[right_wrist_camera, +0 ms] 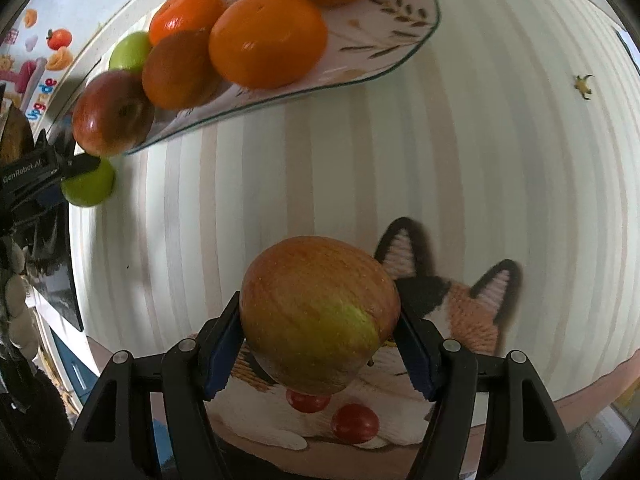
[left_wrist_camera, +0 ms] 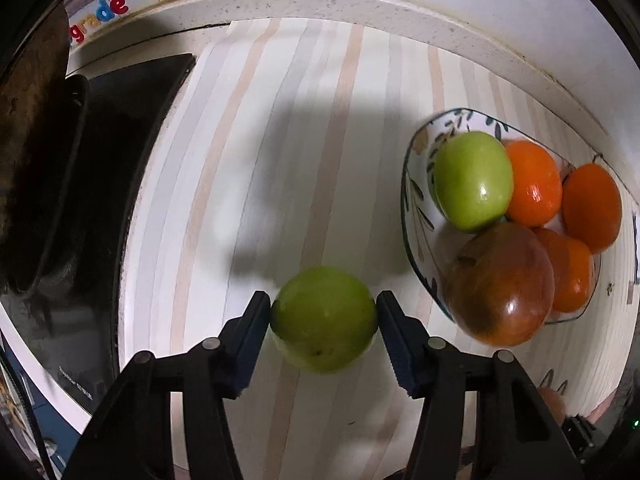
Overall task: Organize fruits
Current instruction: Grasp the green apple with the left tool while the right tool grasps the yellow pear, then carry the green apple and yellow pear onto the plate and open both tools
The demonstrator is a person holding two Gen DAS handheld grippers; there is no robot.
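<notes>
Plate rim [left_wrist_camera: 406, 216] beside gripped apple [left_wrist_camera: 324, 318]

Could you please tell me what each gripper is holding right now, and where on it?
Left gripper: green apple, clamped across its sides. Right gripper: red-green apple, also across its sides.

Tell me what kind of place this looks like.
Probably a home table or counter against a wall. A striped cloth covers the surface, a leaf-patterned plate holds oranges and apples, a cat-picture mat lies on it, and a children's poster hangs behind.
</notes>
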